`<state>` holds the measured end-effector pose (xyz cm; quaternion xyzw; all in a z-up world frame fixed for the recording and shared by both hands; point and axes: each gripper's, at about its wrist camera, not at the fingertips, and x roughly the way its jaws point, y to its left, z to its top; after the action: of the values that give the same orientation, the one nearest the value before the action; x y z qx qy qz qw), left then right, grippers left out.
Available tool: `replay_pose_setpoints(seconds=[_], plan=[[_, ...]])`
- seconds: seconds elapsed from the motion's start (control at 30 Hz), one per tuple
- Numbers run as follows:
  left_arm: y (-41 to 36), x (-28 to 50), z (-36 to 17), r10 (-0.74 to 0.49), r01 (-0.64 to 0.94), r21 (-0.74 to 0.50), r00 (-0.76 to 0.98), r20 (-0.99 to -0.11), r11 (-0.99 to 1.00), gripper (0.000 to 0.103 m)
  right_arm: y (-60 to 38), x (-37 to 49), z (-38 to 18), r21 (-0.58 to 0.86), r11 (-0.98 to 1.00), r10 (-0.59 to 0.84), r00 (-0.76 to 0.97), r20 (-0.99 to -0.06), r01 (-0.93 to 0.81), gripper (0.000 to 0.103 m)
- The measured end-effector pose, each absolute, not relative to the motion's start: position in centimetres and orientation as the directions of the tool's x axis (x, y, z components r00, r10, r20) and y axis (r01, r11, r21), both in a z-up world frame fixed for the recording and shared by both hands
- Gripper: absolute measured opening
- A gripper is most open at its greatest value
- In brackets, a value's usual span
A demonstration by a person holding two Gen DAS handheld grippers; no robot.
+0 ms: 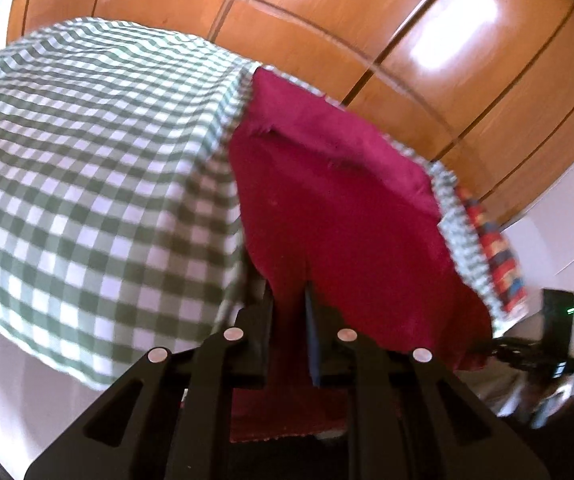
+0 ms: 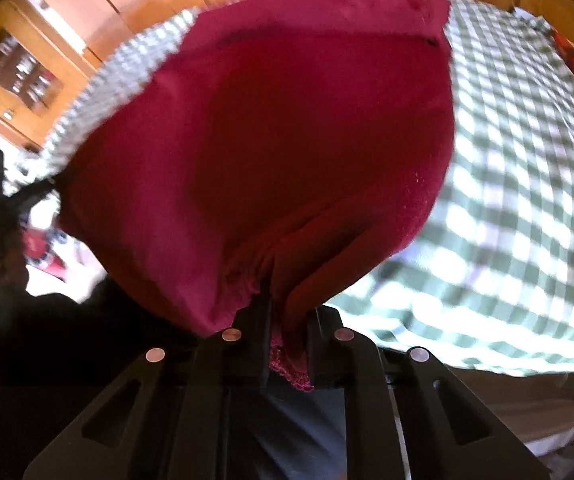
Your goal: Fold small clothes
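Clearly, the left gripper (image 1: 290,304) is clenched on one near corner of the crimson cloth (image 1: 327,184), and the right gripper (image 2: 290,312) is clenched on the other near corner, where the fabric bunches between its fingers (image 2: 265,320). The cloth lies on the green checked bedcover (image 1: 87,152), with its near edge lifted. It seems both corners are held so that this edge can be carried over to the far edge for a fold. The cloth's long axis appears to run away from the person, toward the wooden wardrobe (image 1: 367,12), though blur makes this uncertain.
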<state>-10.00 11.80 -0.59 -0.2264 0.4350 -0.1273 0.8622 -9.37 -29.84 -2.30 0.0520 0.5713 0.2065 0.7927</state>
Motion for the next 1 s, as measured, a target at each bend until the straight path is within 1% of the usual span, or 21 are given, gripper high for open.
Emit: replay_pose_setpoints(seconds=[0.13,0.33,0.43,0.6,0.63,0.67,0.7,0.73,0.77,0.8,0.83,0.87,0.93,1.0], plan=[[12.3,-7.7,0.2,-0.472,0.035,-0.569,0.601,-0.645,0.821,0.012,-30.7,-7.4,-1.0,0.401,0.884,0.461,0.314,-0.83,-0.239,0.013],[12.3,-2.7,1.0,-0.511,0.057,-0.603,0.598,-0.617,0.796,0.012,-32.5,-3.0,-0.7,0.499,0.853,0.516,0.383,-0.766,-0.15,0.013],[12.3,0.0,0.9,-0.517,0.046,-0.612,0.587,-0.623,0.79,0.013,-33.7,-0.6,-1.1,0.528,0.845,0.515,0.407,-0.754,-0.09,0.012],[12.8,5.1,-0.6,-0.507,-0.043,-0.635,0.561,-0.654,0.771,0.013,-35.6,2.3,-2.2,0.523,0.852,0.475,0.438,-0.763,-0.015,0.013],[13.0,6.1,-0.9,-0.506,-0.067,-0.642,0.555,-0.66,0.764,0.017,-35.7,3.0,-2.4,0.52,0.854,0.466,0.445,-0.765,-0.003,0.013],[13.5,6.9,-1.3,-0.508,-0.096,-0.655,0.552,-0.661,0.749,0.024,-35.8,3.8,-2.6,0.51,0.86,0.454,0.453,-0.767,0.003,0.013],[14.0,7.3,-1.6,-0.506,-0.127,-0.667,0.553,-0.662,0.734,0.055,-35.9,4.6,-2.8,0.509,0.861,0.448,0.458,-0.768,0.012,0.013],[14.8,7.5,-1.7,-0.505,-0.161,-0.69,0.568,-0.65,0.706,0.069,-35.9,4.8,-2.8,0.517,0.856,0.45,0.461,-0.765,0.021,0.016],[15.5,7.3,-1.6,-0.506,-0.17,-0.707,0.586,-0.633,0.686,0.069,-36.2,5.4,-2.9,0.534,0.845,0.46,0.464,-0.757,0.033,0.03],[16.3,7.1,-1.3,-0.501,-0.172,-0.717,0.606,-0.618,0.676,0.069,-36.5,5.7,-2.8,0.546,0.837,0.464,0.476,-0.747,0.041,0.041],[16.9,6.7,-0.9,-0.478,-0.175,-0.708,0.625,-0.617,0.685,0.069,-36.8,5.9,-2.5,0.55,0.834,0.458,0.493,-0.739,0.049,0.061],[17.6,6.2,-0.5,-0.442,-0.182,-0.685,0.642,-0.626,0.705,0.069,-37.2,5.8,-2.0,0.558,0.828,0.457,0.511,-0.728,0.055,0.071],[18.4,5.4,-0.3,-0.398,-0.179,-0.645,0.656,-0.641,0.743,0.069,-38.3,5.4,-1.0,0.593,0.803,0.479,0.533,-0.697,0.053,0.073],[18.5,4.0,-0.5,-0.368,-0.145,-0.588,0.655,-0.66,0.796,0.069,-39.4,4.4,0.0,0.593,0.803,0.467,0.563,-0.682,0.053,0.077]])
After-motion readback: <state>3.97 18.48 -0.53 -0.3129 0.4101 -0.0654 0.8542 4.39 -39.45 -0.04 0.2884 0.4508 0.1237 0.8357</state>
